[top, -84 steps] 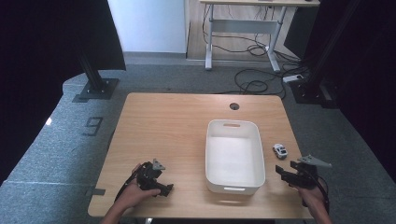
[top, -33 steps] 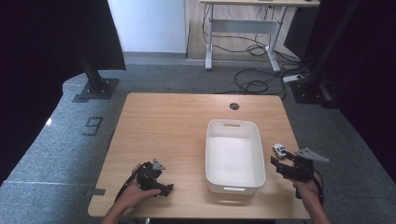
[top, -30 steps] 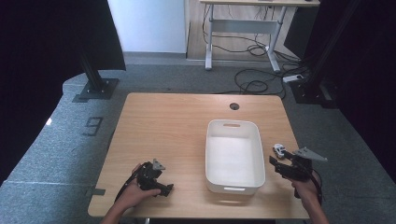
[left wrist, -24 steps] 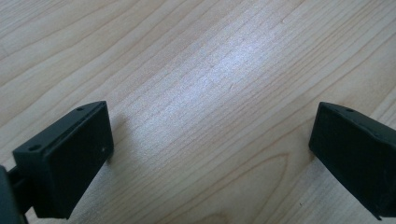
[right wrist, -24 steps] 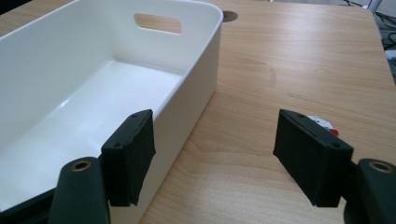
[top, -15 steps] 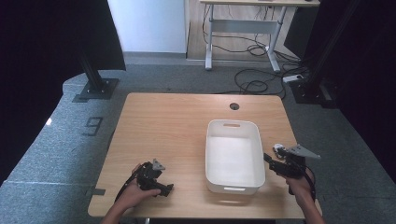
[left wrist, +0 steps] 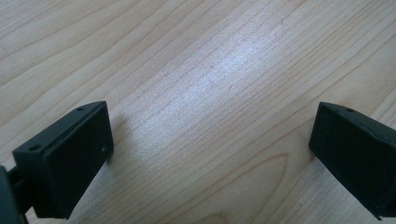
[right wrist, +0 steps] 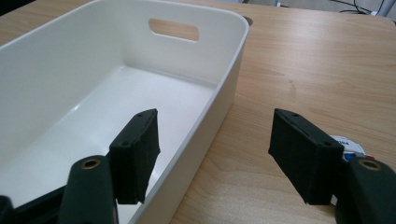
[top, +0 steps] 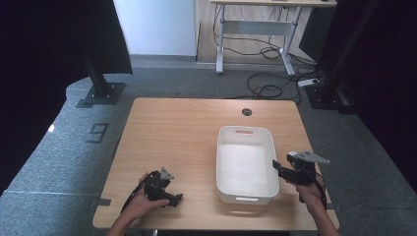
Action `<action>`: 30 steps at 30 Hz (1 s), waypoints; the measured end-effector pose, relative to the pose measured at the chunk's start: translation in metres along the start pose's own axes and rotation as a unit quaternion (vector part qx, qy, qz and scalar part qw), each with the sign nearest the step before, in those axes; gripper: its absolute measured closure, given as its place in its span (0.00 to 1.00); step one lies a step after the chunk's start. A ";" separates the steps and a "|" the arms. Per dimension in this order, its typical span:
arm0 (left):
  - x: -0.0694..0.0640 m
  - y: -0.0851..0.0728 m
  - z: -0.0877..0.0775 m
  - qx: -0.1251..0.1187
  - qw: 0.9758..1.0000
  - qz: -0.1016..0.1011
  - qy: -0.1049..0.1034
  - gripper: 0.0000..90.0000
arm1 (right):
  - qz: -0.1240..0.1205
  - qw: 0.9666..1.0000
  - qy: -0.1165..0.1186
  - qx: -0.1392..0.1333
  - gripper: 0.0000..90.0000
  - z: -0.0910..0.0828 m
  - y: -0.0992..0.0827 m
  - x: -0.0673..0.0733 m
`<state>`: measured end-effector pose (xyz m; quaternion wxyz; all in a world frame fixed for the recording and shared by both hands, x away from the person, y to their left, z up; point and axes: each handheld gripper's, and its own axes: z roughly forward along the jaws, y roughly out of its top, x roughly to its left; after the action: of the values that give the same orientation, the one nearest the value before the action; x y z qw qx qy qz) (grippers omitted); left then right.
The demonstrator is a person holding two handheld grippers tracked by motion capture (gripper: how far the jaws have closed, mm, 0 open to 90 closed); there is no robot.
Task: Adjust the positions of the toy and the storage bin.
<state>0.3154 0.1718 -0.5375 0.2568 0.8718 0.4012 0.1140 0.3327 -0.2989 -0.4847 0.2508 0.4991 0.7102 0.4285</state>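
A white plastic bin with handle slots stands on the right half of the wooden table; nothing lies inside it. My right gripper is at its right rim. In the right gripper view, my right gripper straddles the bin's wall, one jaw over the inside and one outside. The jaws have just been closing, and neither pad touches the wall. A small white item with blue and red marks lies on the table behind the outer jaw. My left gripper rests open on bare wood near the front left.
A round cable hole sits in the table behind the bin. Grey carpet surrounds the table, with a black stand base at the far left and a desk frame with cables at the back.
My right gripper has moved left from beside the small item to the bin's right rim and now covers that item in the high view. The left hand has kept still.
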 end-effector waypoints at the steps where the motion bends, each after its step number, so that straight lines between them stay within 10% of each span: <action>1: 0.000 0.000 0.000 0.000 1.000 0.000 0.000 0.00 | -0.001 1.000 -0.002 0.000 0.40 0.001 0.000 0.000; 15: 0.000 0.000 0.000 -0.001 1.000 0.000 0.000 0.00 | -0.032 0.999 -0.012 0.041 0.43 0.029 -0.003 0.008; 30: 0.000 0.000 0.000 -0.001 1.000 -0.001 0.001 0.00 | 0.040 0.998 0.011 0.053 0.70 0.028 -0.003 0.010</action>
<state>0.3151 0.1717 -0.5376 0.2571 0.8712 0.4021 0.1146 0.3497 -0.2802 -0.5009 0.1991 0.5347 0.7141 0.4055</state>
